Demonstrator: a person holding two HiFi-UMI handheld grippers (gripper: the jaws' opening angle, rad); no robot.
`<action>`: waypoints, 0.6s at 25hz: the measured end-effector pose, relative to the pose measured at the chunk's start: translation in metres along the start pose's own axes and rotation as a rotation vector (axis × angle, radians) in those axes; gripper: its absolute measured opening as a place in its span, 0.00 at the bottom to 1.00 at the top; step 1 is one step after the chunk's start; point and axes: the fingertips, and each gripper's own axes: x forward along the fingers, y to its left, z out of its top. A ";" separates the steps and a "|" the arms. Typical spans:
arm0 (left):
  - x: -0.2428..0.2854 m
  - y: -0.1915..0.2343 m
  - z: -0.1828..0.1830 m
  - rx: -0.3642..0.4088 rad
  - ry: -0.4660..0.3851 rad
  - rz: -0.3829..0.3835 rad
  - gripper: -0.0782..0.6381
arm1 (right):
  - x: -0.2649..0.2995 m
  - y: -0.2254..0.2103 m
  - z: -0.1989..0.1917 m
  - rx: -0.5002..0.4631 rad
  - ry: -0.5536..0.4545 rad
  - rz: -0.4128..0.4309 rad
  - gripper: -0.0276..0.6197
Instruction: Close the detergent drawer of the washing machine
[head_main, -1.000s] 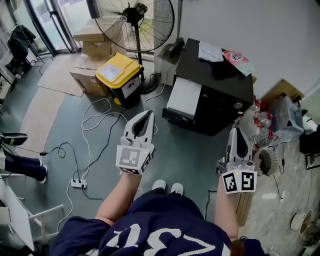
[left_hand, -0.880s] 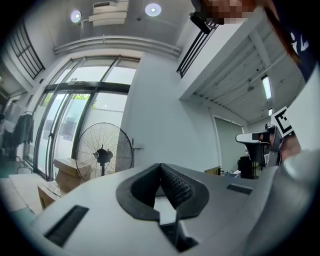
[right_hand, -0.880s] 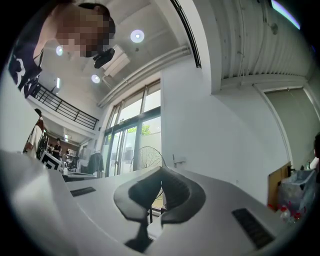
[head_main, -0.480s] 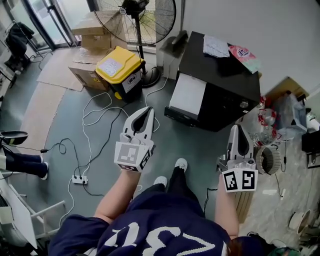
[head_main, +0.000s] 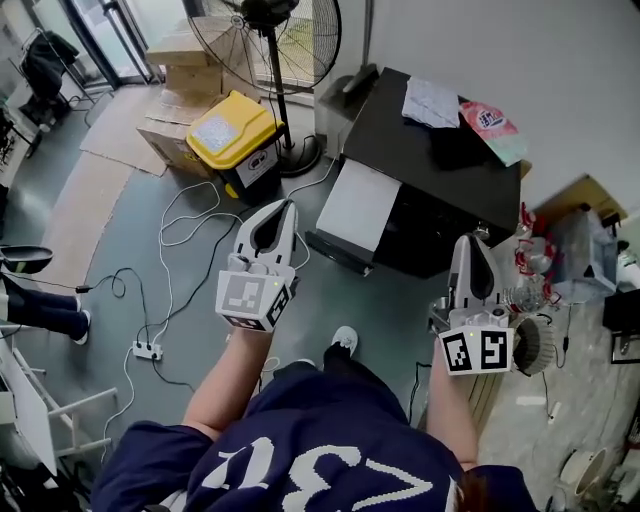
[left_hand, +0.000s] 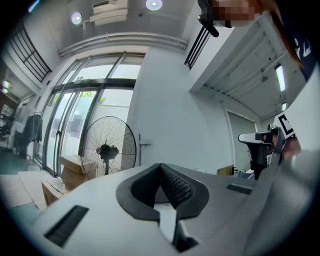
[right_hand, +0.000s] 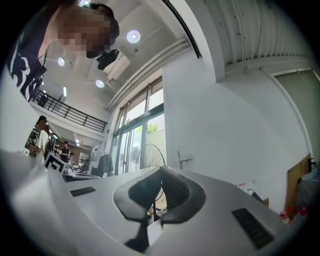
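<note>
Left claw (head_main: 281, 212): shut, jaws pressed together on nothing; held in front of the washing machine (head_main: 440, 190), near its jutting white part and not touching it.
Right claw (head_main: 470, 248): also closed and empty; by the washing machine's front right corner, tipped slightly upward.
Detergent drawer (head_main: 358, 205): apparently the white slab sticking out of the washing machine on the side facing the left claw; pulled out, untouched.
Step in hand: the approach, by the look of it; no contact with the drawer, closing not yet begun.
Next move: probably bringing one closed claw against the drawer's outer edge, then pushing straight in toward the washing machine's body; square, centred contact needed so the drawer slides instead of skewing.
Top of washing machine: black, carrying a pale folded cloth (head_main: 432, 100) and a pink packet (head_main: 490, 122) on the wall side.
Floor (head_main: 385, 300): grey, with loose white cables (head_main: 187, 213) and a power strip (head_main: 147, 350) left of the washing machine.
Room: standing fan (head_main: 265, 35) and yellow-lidded bin (head_main: 232, 140) beyond the washing machine's left side, cardboard boxes (head_main: 185, 65) further out; plastic bags (head_main: 565, 240) and small clutter to the washing machine's right; plain pale wall behind it.
</note>
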 end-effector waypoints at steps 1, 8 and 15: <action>0.007 -0.002 -0.002 0.001 0.001 0.011 0.13 | 0.005 -0.009 -0.001 0.003 -0.003 0.006 0.07; 0.037 -0.004 -0.011 -0.006 0.019 0.051 0.13 | 0.034 -0.046 -0.012 0.038 -0.001 0.022 0.07; 0.063 0.012 -0.025 -0.019 0.036 0.041 0.13 | 0.059 -0.052 -0.033 0.054 0.023 0.008 0.07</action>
